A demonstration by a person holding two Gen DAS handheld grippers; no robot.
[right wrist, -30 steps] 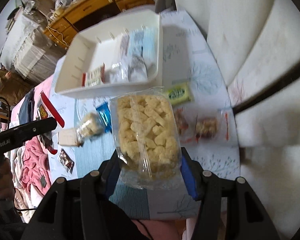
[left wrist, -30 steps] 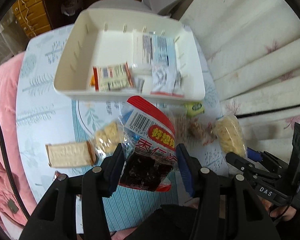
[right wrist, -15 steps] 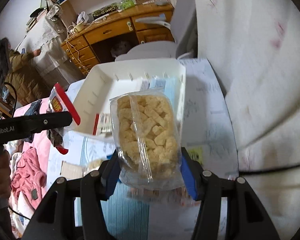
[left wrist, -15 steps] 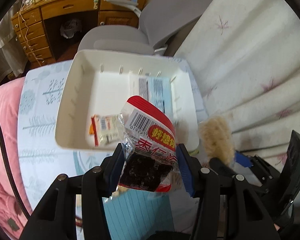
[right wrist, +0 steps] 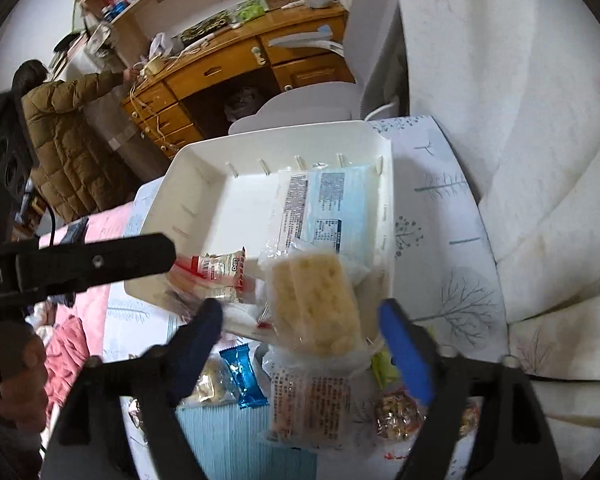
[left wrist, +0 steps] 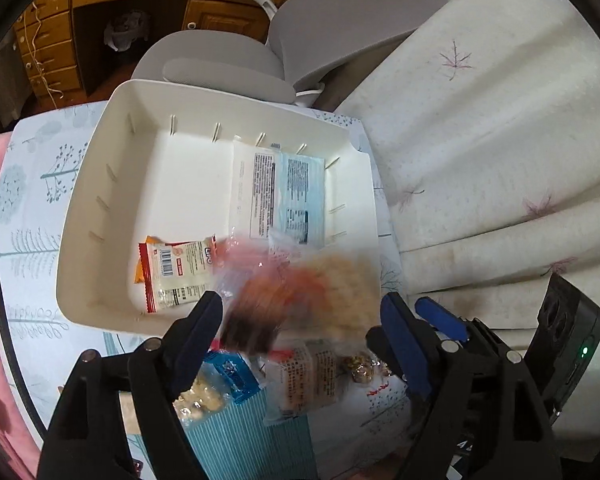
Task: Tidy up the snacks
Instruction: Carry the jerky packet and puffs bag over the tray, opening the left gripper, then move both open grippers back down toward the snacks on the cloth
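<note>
Over tray [left wrist: 80,216] near edge | both hand-held grippers [left wrist: 300,316] [right wrist: 300,316] level, jaws spread | snack bags [right wrist: 316,300] loose

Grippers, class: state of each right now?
Left gripper: open, blurred red packet falling free.
Right gripper: open, puffed-snack bag released toward the bin.

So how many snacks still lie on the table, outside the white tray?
5 visible: blue-wrapped candy, clear bag of puffs left of it, white printed packet centre, green candy, nut-cluster packet right. Jaws may hide more.
</note>
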